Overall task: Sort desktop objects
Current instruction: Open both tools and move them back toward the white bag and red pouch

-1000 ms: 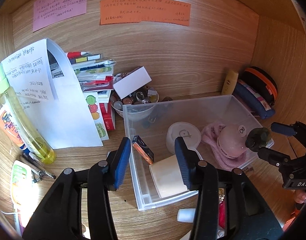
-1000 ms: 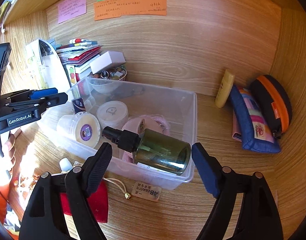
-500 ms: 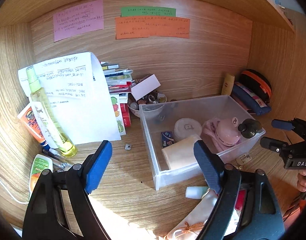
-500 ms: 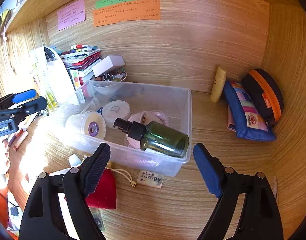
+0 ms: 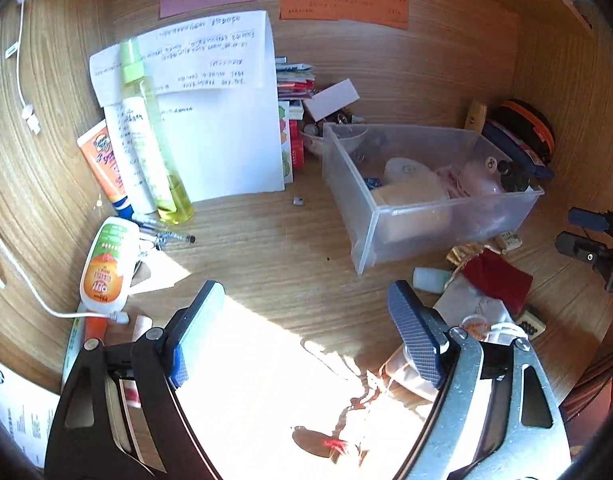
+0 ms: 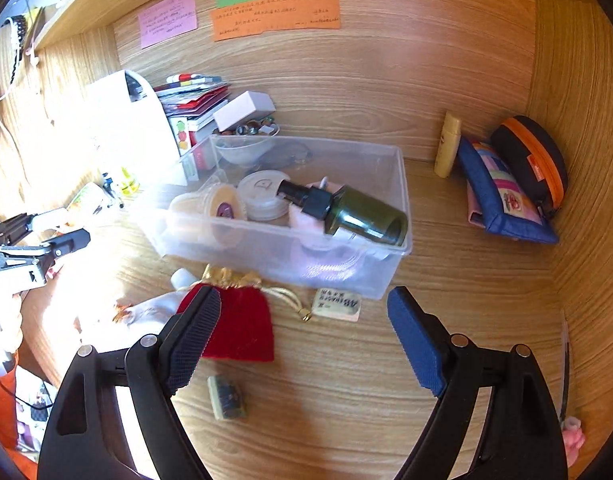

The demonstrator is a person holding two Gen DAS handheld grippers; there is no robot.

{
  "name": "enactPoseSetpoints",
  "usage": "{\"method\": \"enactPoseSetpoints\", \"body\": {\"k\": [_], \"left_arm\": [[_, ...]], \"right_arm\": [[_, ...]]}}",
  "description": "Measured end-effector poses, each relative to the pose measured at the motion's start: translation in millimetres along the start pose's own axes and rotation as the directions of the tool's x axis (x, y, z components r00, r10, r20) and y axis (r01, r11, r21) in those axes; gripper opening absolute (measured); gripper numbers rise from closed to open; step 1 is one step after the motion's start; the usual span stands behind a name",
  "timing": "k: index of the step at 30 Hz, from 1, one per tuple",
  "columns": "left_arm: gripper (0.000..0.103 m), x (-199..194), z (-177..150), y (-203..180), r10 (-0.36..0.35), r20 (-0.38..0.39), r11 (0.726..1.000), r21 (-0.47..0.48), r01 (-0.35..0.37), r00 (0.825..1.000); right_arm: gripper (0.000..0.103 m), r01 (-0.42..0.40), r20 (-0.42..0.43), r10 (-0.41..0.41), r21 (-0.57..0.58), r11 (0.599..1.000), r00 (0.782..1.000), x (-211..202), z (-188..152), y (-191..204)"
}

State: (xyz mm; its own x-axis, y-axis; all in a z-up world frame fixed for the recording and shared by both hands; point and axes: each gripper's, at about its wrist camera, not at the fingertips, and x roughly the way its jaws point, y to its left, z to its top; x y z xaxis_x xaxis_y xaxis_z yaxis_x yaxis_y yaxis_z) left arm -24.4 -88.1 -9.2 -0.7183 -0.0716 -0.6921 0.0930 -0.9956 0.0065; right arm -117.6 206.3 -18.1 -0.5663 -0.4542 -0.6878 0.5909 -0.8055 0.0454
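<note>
We work on a wooden desk (image 6: 346, 380) boxed in by wood panels, and the biggest task thing on it is the clear plastic bin (image 6: 398, 184), standing mid-desk near the back wall. It already holds a dark green pump bottle (image 6: 362, 216) lying on its side against the near right corner, a round lidded tub (image 6: 222, 210) on its side at the left end, a flat white lid (image 6: 262, 194) and something pink beneath. We judge ourselves between placements, with a fresh pick to choose. Our left gripper (image 5: 302, 336) hangs over bare, sunlit desk left of the bin; its jaws have just been opening and now stand spread wide with nothing between them. Our right gripper (image 6: 306, 344) is likewise spread and empty, hovering just in front of the bin. Loose things remain outside it: a red velvet pouch (image 6: 234, 328) with a gold drawstring lies just beside the right gripper's left finger, a small printed eraser (image 6: 338, 305) rests against the bin's front wall, and a little dark block (image 6: 226, 398) sits nearer to us. At the far left a bottle with an orange label (image 5: 106, 264) lies flat. The next move, we judge, calls for lowering the right gripper over the pouch, closing on its soft body, and lifting it clear over the bin wall.
</note>
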Motion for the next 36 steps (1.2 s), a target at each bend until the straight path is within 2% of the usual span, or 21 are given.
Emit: {"method": "enactPoseSetpoints", "body": {"k": [12,17,23,27,28,29,32,36], "left_arm": [[0.084,-6.9,-60.5,8.3,-0.037,-0.094,0.996,-0.080,0.029,0.995],[0.084,-11.6,-76.7,1.8,-0.055,-0.112,0.996,-0.076,0.046,0.992],[0.084,-10.2,-92.5,-4.8,-0.055,-0.135,0.998,-0.050,0.049,0.989],[0.084,-10.0,-96.2,-5.2,-0.046,-0.118,0.998,-0.043,0.042,0.992],[0.081,-10.0,-96.6,-5.4,-0.042,-0.111,0.999,-0.037,0.039,0.993],[0.072,-9.7,-96.9,-5.6,-0.036,-0.105,0.999,-0.031,0.033,0.994],[0.062,-9.9,-96.8,-5.9,-0.043,-0.088,0.999,-0.022,0.041,0.995],[0.053,-7.8,-95.6,-4.3,-0.013,-0.070,1.000,-0.007,0.012,0.997]], "right_arm": [[0.084,-0.050,-0.061,0.050,0.002,0.999,0.997,7.2,-43.4,15.6],[0.084,-0.090,-0.082,0.090,-0.006,0.996,0.993,13.5,-40.4,23.9],[0.084,-0.098,-0.101,0.096,-0.017,0.995,0.990,25.7,-27.7,32.5],[0.084,-0.167,-0.098,0.168,0.013,0.986,0.981,23.1,-20.1,38.1],[0.084,-0.177,-0.093,0.177,0.010,0.984,0.980,21.2,-18.2,42.8],[0.084,-0.185,-0.088,0.185,0.003,0.983,0.979,19.1,-17.5,47.3],[0.084,-0.191,-0.081,0.188,-0.040,0.981,0.979,14.0,-16.9,63.2],[0.084,-0.213,-0.100,0.206,-0.065,0.975,0.974,11.6,-22.6,76.9]]}}
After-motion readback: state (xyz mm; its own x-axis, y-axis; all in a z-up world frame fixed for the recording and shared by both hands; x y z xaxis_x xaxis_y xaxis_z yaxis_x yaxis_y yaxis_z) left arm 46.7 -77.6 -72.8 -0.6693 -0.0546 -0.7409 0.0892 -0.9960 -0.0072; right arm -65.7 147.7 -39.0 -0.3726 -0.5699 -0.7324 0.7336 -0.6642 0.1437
